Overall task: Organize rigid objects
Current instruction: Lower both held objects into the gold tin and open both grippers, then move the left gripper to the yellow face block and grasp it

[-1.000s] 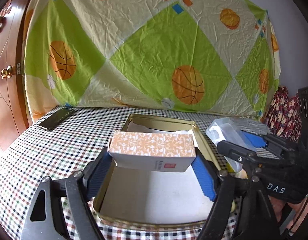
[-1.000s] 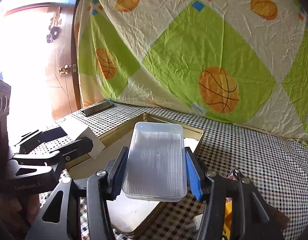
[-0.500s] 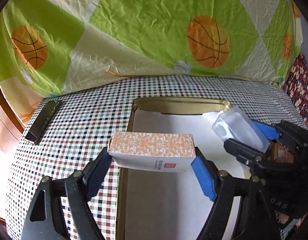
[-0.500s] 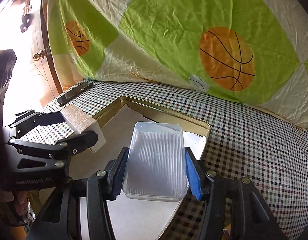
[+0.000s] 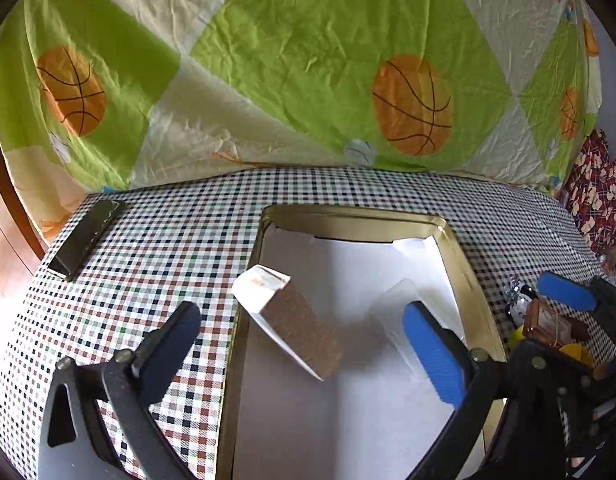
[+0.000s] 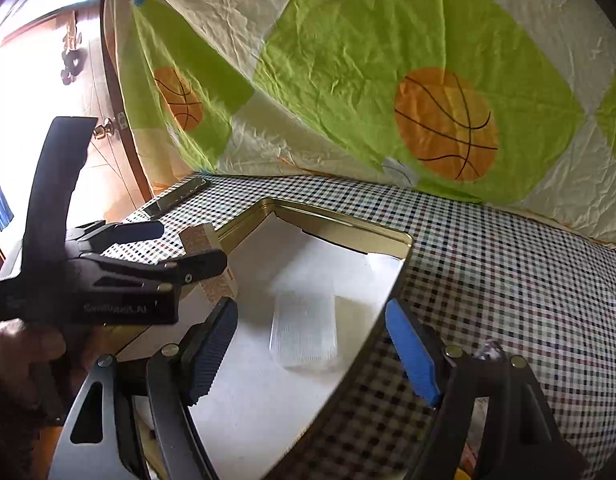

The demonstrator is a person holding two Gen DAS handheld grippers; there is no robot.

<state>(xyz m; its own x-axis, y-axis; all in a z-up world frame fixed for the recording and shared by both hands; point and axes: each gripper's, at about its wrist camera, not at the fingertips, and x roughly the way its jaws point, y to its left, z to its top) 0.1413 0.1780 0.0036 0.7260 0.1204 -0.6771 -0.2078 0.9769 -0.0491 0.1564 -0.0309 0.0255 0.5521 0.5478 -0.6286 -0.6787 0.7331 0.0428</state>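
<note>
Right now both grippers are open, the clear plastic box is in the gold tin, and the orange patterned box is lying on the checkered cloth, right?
Not quite: the left wrist view shows the orange patterned box tilted over the gold tin, not on the cloth.

A gold tin (image 5: 362, 219) with a white liner fills the lower middle of the left wrist view, open, its rim rectangular with rounded corners. An orange-patterned box (image 5: 291, 322) with white sides sits at the tin's left edge, left of centre, tilted, one end raised over the rim; it looks blurred. A clear ribbed plastic box (image 6: 303, 330) lies inside the tin on the liner, in the lower centre of the right wrist view, also blurred.
</note>
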